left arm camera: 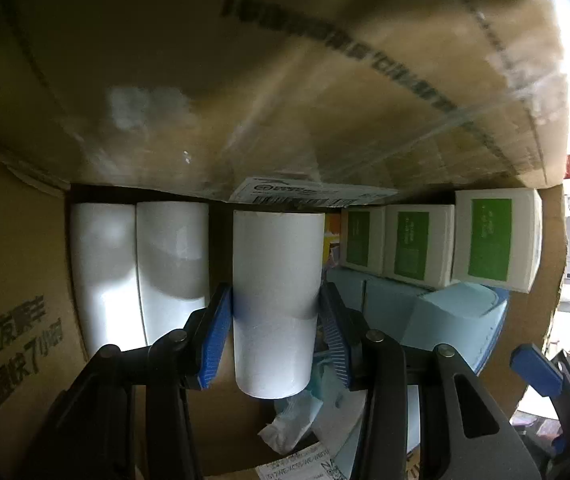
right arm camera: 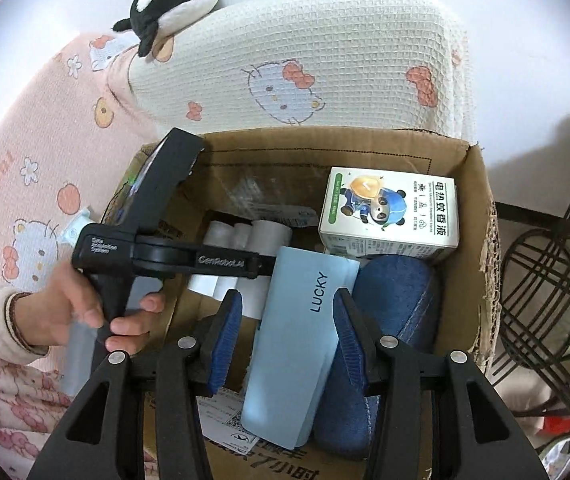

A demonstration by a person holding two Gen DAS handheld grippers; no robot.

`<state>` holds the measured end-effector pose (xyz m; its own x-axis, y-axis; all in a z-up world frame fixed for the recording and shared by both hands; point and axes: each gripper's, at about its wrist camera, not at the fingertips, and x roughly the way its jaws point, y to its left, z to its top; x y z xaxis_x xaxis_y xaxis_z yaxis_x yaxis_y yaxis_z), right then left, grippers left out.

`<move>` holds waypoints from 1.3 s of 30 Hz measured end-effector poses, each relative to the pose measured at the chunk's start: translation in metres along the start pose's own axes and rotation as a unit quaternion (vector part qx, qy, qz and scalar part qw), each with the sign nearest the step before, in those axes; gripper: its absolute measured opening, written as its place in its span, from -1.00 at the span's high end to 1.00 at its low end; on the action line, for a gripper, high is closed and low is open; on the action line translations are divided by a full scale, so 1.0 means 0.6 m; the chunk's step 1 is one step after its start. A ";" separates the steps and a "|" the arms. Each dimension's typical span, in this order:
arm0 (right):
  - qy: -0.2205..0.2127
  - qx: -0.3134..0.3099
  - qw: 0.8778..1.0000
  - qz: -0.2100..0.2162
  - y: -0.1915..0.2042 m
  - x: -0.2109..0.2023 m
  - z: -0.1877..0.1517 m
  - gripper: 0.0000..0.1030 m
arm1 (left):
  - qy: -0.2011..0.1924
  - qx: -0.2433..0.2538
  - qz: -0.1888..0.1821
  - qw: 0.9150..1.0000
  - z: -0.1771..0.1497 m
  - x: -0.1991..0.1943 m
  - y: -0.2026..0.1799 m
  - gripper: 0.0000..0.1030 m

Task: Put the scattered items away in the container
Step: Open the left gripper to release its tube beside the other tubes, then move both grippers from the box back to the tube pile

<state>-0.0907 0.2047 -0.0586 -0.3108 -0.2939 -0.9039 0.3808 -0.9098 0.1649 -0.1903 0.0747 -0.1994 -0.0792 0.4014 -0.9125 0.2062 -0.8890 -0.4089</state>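
The white cylindrical paper roll (left arm camera: 275, 300) sits between the blue pads of the left gripper (left arm camera: 275, 336), whose jaws are closed onto its sides, inside the brown cardboard box (left arm camera: 17, 280). It hangs just off the box's far wall, a gap away from two more white rolls (left arm camera: 141, 268) that stand side by side toward the far-left corner. That makes three rolls in all, and the right wrist view shows the same three (right arm camera: 245, 236).

To finish this step well, I would judge that the held roll should be slid left until it meets its neighbours, set down upright on the box floor, and only then let go, so it does not topple onto the crumpled tissue (left arm camera: 293, 420) below.

Along the far wall toward the right corner stand three white cartons with green labels (left arm camera: 421, 244), stacked on pale blue packs (left arm camera: 425, 312).

The right gripper (right arm camera: 288, 340) has its jaws partly open; a pale blue packet printed LUCKY (right arm camera: 297, 340) lies between them, but whether the pads actually press on it I cannot tell. Beside the packet lies one dark blue felt slipper (right arm camera: 397, 312), and behind it one white carton with a panda picture (right arm camera: 389, 212). The person's left hand (right arm camera: 85, 312) works the other tool at the box's left edge.
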 end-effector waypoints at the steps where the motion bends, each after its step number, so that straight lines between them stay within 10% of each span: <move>1: 0.001 -0.002 1.000 0.000 -0.005 -0.004 -0.007 0.15 | 0.001 0.000 0.005 1.000 0.001 0.003 -0.001 0.06; 14: 0.012 -0.038 0.999 -0.019 0.031 -0.004 -0.010 0.15 | 0.033 0.019 0.054 0.998 0.008 0.026 -0.017 0.04; 24: 0.009 -0.046 0.998 -0.035 0.051 -0.005 -0.005 0.15 | -0.061 0.083 0.074 0.992 -0.002 -0.086 -0.061 0.05; 27: 0.008 -0.051 0.998 -0.035 0.061 -0.009 -0.003 0.15 | -0.076 0.101 0.073 0.989 -0.006 -0.116 -0.059 0.54; 39: 0.027 -0.079 0.996 -0.031 0.121 0.033 0.002 0.15 | -0.207 0.219 0.191 0.934 -0.087 -0.272 -0.026 0.60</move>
<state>-0.0705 0.1326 -0.0638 -0.2919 -0.2183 -0.9312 0.4963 -0.8668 0.0476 -0.1299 0.0342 -0.0434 -0.4714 -0.0021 -0.8819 -0.1159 -0.9912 0.0643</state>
